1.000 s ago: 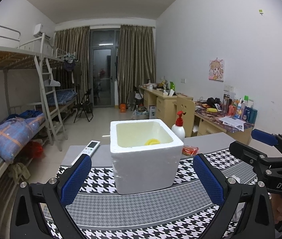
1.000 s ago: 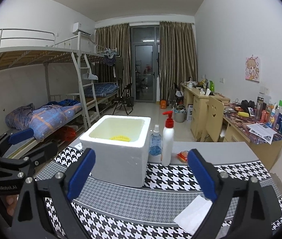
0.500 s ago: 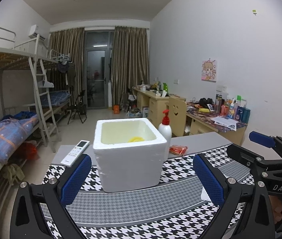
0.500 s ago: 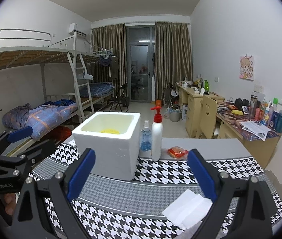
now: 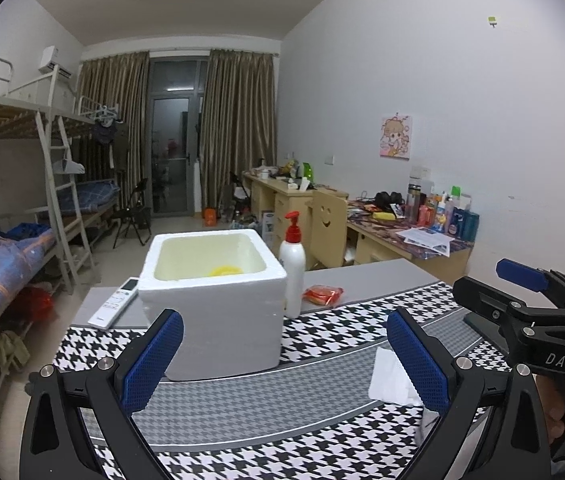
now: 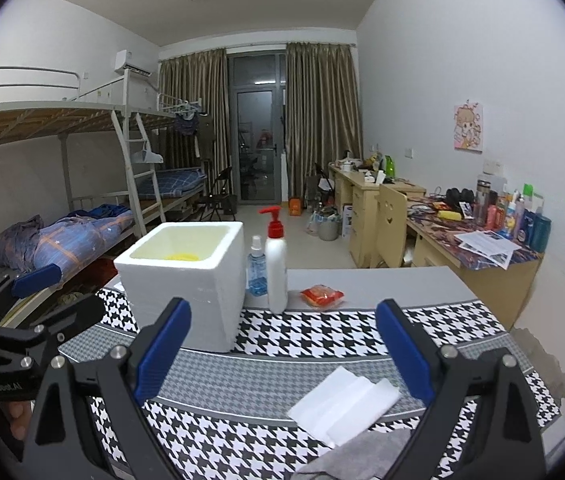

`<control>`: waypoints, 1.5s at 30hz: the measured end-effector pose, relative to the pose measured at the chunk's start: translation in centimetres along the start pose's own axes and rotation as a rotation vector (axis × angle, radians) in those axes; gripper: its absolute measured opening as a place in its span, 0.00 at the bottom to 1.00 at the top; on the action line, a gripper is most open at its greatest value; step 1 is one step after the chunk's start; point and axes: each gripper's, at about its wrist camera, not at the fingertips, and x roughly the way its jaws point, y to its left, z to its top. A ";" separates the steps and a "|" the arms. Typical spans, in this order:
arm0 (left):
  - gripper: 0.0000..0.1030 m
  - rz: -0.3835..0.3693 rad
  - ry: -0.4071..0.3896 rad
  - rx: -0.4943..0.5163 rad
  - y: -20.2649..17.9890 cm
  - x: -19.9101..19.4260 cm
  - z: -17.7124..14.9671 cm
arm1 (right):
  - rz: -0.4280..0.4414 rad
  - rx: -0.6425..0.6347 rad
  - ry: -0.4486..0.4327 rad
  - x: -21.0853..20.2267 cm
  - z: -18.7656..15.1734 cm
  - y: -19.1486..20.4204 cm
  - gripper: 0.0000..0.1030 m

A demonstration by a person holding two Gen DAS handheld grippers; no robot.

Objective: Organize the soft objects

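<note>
A white foam box (image 5: 218,300) stands on the houndstooth cloth, with something yellow (image 5: 224,270) inside; it also shows in the right wrist view (image 6: 186,284). A folded white tissue (image 6: 342,404) lies on the cloth near my right gripper, also seen in the left wrist view (image 5: 392,380). A grey cloth (image 6: 358,456) lies at the near edge. My left gripper (image 5: 282,364) is open and empty, in front of the box. My right gripper (image 6: 282,356) is open and empty, above the cloth just short of the tissue.
A white pump bottle (image 6: 276,264) and a small blue spray bottle (image 6: 256,272) stand right of the box. A red packet (image 6: 321,295) lies behind them. A remote control (image 5: 116,307) lies left of the box. Bunk beds stand left, desks right.
Both grippers have pulled back from the box and shifted right; the box looks smaller and further left. The white tissue and the grey cloth have come into view.
</note>
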 end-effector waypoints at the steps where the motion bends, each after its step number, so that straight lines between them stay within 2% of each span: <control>1: 0.99 -0.002 0.001 0.001 -0.1 0.1 0.0 | -0.005 0.002 -0.002 -0.1 -0.1 -0.2 0.93; 22: 0.99 -0.113 0.040 0.008 -3.3 1.9 -1.0 | -0.089 0.045 0.010 -1.8 -1.8 -3.6 0.93; 35: 0.99 -0.165 0.083 0.042 -6.0 4.7 -1.7 | -0.131 0.068 0.015 -2.5 -3.4 -5.5 0.93; 45: 0.99 -0.195 0.114 0.049 -7.5 6.3 -2.2 | -0.146 0.088 0.054 -2.1 -4.6 -6.9 0.93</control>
